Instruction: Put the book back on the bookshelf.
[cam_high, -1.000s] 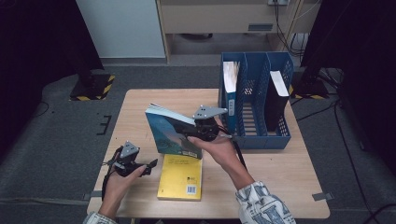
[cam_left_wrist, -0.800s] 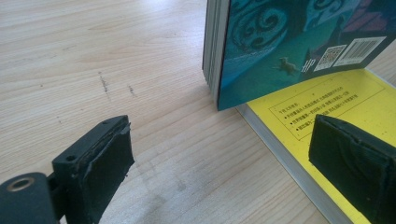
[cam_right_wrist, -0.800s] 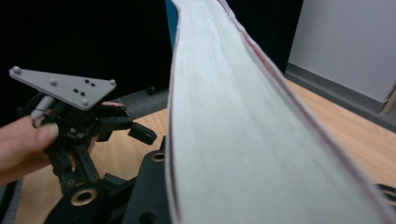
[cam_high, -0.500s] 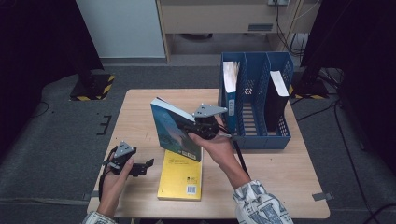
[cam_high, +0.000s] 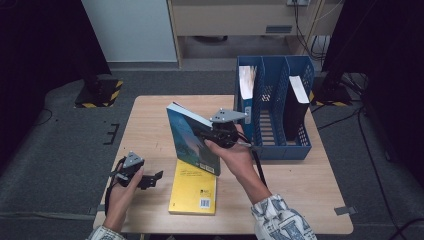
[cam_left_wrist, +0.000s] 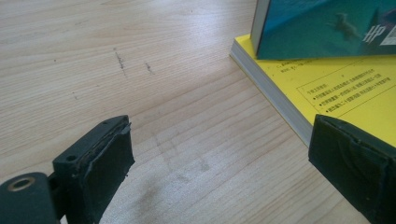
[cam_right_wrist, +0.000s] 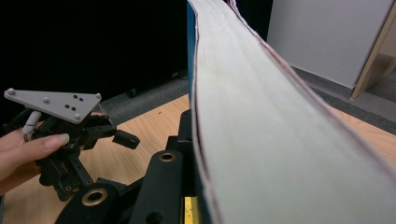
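Observation:
A teal-covered book (cam_high: 191, 140) stands nearly upright above the table, its lower corner over a yellow book (cam_high: 193, 191) that lies flat near the front edge. My right gripper (cam_high: 206, 135) is shut on the teal book's right edge. In the right gripper view its pale page block (cam_right_wrist: 261, 121) rises from between the jaws (cam_right_wrist: 187, 186). My left gripper (cam_high: 150, 178) rests low at the table's front left, open, with bare wood between its jaws (cam_left_wrist: 224, 140). The yellow book (cam_left_wrist: 336, 88) and teal book (cam_left_wrist: 322, 28) lie just beyond its right jaw.
A blue file rack (cam_high: 274, 150) stands at the right back of the wooden table (cam_high: 150, 120), with a pale book (cam_high: 247, 82) in its left slot and a dark one (cam_high: 296, 102) in its right slot. The middle slot holds nothing.
The teal book has tipped more upright, and its top edge has shifted up and to the right. The left hand has drawn back slightly toward the front edge.

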